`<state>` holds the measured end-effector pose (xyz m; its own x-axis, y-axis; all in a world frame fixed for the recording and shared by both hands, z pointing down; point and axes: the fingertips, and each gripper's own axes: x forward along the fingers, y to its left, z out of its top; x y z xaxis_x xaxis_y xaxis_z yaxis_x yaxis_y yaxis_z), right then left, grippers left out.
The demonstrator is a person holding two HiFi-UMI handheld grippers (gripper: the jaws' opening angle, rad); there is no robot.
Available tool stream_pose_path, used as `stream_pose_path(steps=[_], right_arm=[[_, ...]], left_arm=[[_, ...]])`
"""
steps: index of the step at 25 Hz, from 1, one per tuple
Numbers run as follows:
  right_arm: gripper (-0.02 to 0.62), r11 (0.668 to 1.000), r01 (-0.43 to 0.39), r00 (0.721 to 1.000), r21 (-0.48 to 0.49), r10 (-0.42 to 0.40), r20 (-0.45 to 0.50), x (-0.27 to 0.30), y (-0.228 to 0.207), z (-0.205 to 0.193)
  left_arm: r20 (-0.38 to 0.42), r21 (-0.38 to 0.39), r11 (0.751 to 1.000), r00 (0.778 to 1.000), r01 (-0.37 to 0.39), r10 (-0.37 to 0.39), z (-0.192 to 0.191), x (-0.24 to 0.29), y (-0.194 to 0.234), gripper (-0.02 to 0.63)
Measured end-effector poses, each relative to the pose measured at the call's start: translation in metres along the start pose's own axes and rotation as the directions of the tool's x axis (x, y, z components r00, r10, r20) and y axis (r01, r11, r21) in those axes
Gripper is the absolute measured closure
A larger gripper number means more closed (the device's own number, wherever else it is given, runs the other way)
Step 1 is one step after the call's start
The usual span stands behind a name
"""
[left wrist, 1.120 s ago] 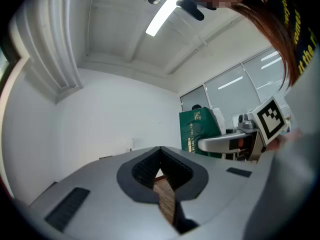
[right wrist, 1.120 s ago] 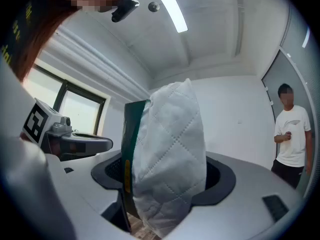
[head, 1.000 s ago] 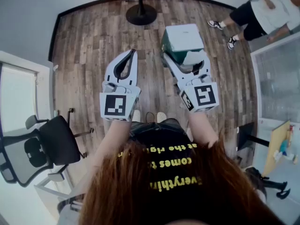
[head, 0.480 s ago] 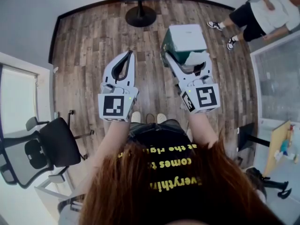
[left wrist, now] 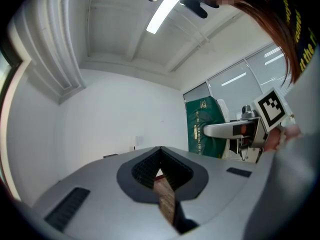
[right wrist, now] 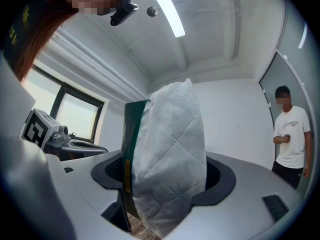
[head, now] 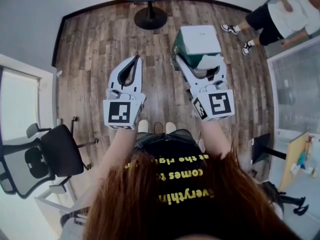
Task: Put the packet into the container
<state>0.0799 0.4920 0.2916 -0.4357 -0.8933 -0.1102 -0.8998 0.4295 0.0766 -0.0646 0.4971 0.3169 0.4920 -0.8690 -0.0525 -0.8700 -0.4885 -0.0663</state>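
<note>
The right gripper pinches the squishy green-and-white packet, the left gripper is closed on nothing, and the soft packet could slip to the floor.

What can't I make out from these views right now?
Container: in no view.
Packet print: too small, left gripper view.
Right claw inner faces: covered by the packet, right gripper view.
Floor behind the shoes: hidden by hair, head view.

Both forearms held out forward, side by side. Left gripper jaws together, empty. Right gripper jaws clamped on packet
</note>
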Motion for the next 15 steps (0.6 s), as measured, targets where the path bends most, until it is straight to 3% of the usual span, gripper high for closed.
stream_pose_path(steps=[15], right_arm=[[0.227,0.998,-0.060,0.998,0.007,0.060,-0.006,0.011,-0.056,-0.009]], left_arm=[[0.020,0.025,0.998,0.998,-0.064,0.064,0.006,0.056,-0.029,0.606]])
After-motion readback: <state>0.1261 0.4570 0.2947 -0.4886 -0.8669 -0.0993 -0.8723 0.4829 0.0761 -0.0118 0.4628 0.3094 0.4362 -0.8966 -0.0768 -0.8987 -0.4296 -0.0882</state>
